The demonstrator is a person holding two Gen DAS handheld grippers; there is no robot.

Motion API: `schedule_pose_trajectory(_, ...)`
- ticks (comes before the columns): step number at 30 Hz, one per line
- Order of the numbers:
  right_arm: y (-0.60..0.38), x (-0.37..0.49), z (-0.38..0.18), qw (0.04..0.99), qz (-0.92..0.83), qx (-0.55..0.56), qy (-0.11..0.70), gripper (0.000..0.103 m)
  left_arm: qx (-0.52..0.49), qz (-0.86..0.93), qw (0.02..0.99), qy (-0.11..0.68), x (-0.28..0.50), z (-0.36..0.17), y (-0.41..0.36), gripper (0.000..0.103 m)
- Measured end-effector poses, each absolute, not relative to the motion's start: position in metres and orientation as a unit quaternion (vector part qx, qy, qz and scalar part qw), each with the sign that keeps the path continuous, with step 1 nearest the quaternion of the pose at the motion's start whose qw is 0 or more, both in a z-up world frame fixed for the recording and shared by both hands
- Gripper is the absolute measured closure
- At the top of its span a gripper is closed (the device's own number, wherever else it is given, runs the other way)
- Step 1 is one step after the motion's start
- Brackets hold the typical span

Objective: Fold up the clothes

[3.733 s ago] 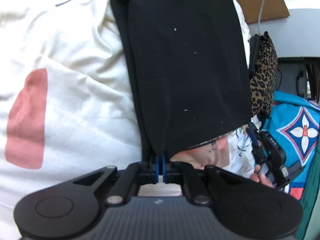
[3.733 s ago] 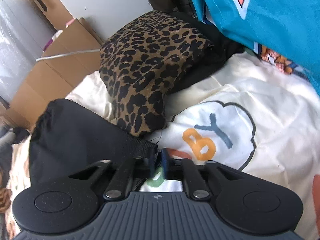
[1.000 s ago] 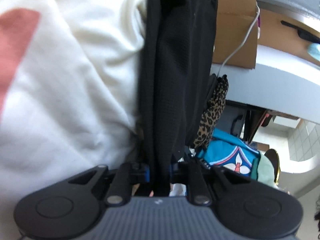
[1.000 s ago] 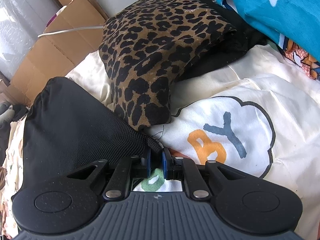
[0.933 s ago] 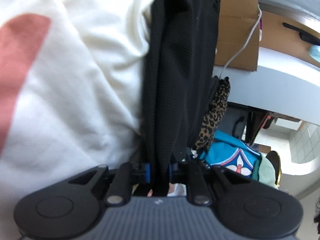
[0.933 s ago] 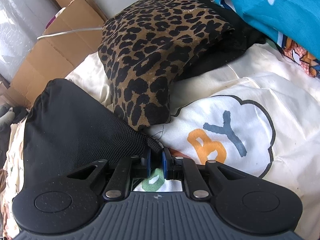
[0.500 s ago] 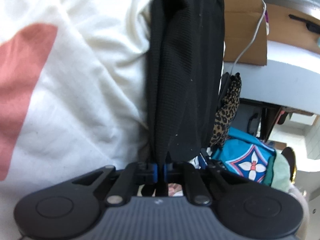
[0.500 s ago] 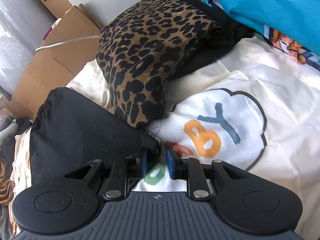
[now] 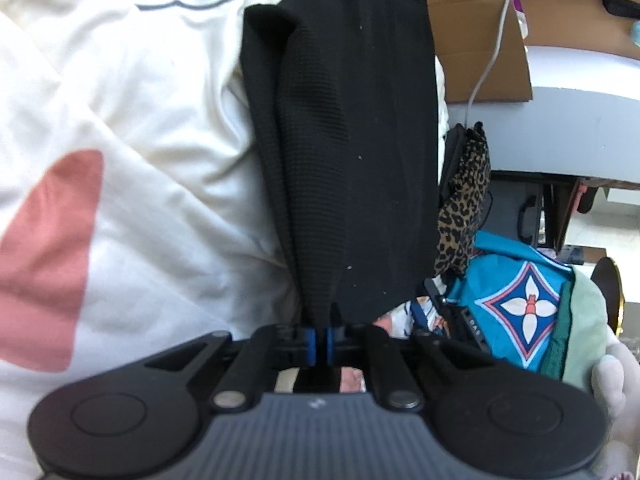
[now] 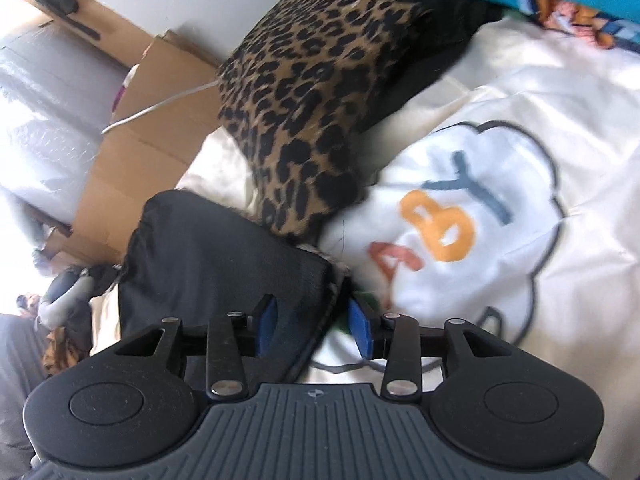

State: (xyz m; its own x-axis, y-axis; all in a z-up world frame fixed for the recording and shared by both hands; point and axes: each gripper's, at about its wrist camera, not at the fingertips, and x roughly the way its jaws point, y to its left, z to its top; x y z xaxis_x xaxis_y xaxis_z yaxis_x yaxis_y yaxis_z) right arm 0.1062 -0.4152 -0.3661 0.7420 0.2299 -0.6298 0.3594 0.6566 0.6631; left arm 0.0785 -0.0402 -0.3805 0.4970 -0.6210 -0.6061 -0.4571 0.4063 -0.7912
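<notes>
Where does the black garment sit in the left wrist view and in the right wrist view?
Left wrist view: the black garment fills the centre, running from the top edge down into the shut left hand-held gripper.
Right wrist view: it lies at lower left, its near corner between the open pads of the right hand-held gripper.
Shared landmark: the leopard-print fabric, right of the garment in both views.

1. Both views are bright with daylight; the cream sheet [image 9: 152, 128] is near white.
2. The right view blows out at its left edge, over the bubble wrap [image 10: 44, 128].
3. The black cloth [image 9: 360, 140] reads as a dark mass with faint weave.
4. The right view is smeared by motion blur, and the leopard cloth [image 10: 316, 92] looks soft.
5. Fisheye bending curves the edges, and the corners go dark.
</notes>
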Motion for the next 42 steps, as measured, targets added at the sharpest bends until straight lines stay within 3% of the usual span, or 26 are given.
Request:
schedule_pose_trajectory(9,-0.431,0.125,-0.377,0.825,0.016,0.418,0.379,0.057,-0.526,-0.061,0.681,0.505,0.078,-0.374,-0.035,0.098)
schedule_pose_trajectory(23,-0.422,0.159,-0.358,0.844,0.096,0.271,0.453,0.052,-0.533,-0.060,0.679,0.501,0.073,-0.379,-0.035,0.098)
schedule_pose_trajectory(30,-0.448,0.171,-0.374,0.809,0.134,0.352,0.451,0.052,-0.533,-0.066,0.679,0.500,0.070,-0.378,-0.032,0.098)
schedule_pose_trajectory(32,-0.444,0.175,-0.372,0.807,0.150,0.330,0.467,0.065,-0.533,-0.068,0.680,0.500,0.070,-0.377,-0.031,0.098)
schedule_pose_trajectory(33,-0.443,0.177,-0.370,0.804,0.152,0.321,0.476,0.081,-0.532,-0.070,0.680,0.500,0.071,-0.377,-0.031,0.098)
schedule_pose_trajectory(34,-0.441,0.179,-0.369,0.803,0.151,0.313,0.485,0.089,-0.531,-0.072,0.680,0.500,0.071,-0.375,-0.031,0.098)
schedule_pose_trajectory(42,-0.432,0.167,-0.348,0.799,0.147,0.303,0.498,0.095,-0.503,-0.076,0.692,0.512,0.074,-0.352,-0.025,0.098)
